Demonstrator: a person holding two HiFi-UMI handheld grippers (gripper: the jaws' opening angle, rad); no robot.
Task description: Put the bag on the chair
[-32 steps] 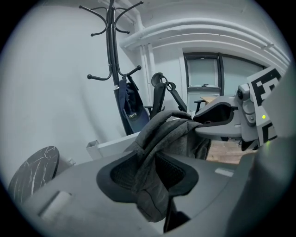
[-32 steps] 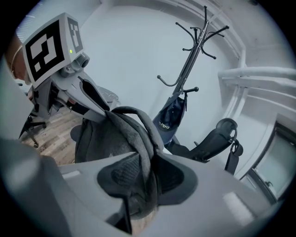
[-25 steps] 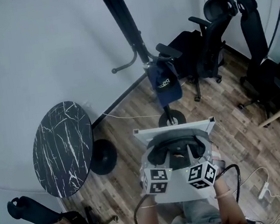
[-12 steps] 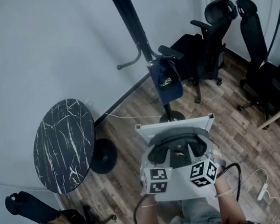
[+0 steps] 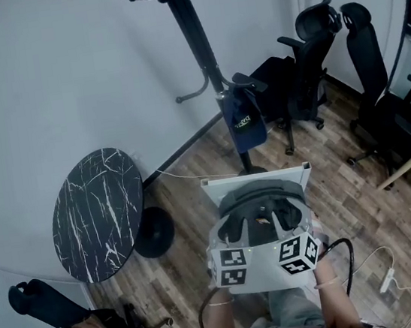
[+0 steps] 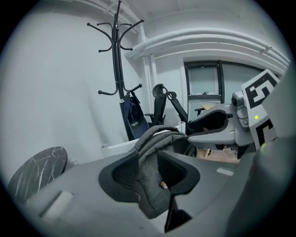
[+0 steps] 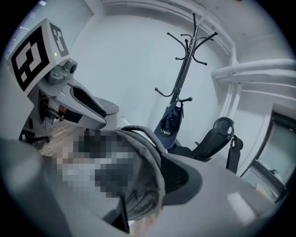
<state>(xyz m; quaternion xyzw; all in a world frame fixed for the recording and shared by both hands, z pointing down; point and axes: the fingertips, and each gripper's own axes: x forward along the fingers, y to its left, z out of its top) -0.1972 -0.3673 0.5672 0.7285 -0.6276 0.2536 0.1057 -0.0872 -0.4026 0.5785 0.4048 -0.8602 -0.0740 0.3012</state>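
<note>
Standing on plank floor (image 5: 180, 201): coat rack (image 5: 199, 47), chairs (image 5: 305, 62).

Office, black swivel chairs (image 5: 306, 69) (wheeled bases), tall coat stand (image 5: 196, 39), round marble-top table (image 5: 95, 213)

left gripper (image 5: 235, 229): jaws just narrowed onto bag (image 5: 259, 193) | right gripper (image 5: 287, 220): jaws wide, gripping bag | both angled down

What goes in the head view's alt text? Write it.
From above: a person holds a grey bag out front, the jaws of the left gripper just closed on it, those of the right gripper just opened wider beside it. Behind stand a coat rack with a blue bag, a marble table and black office chairs.
</note>
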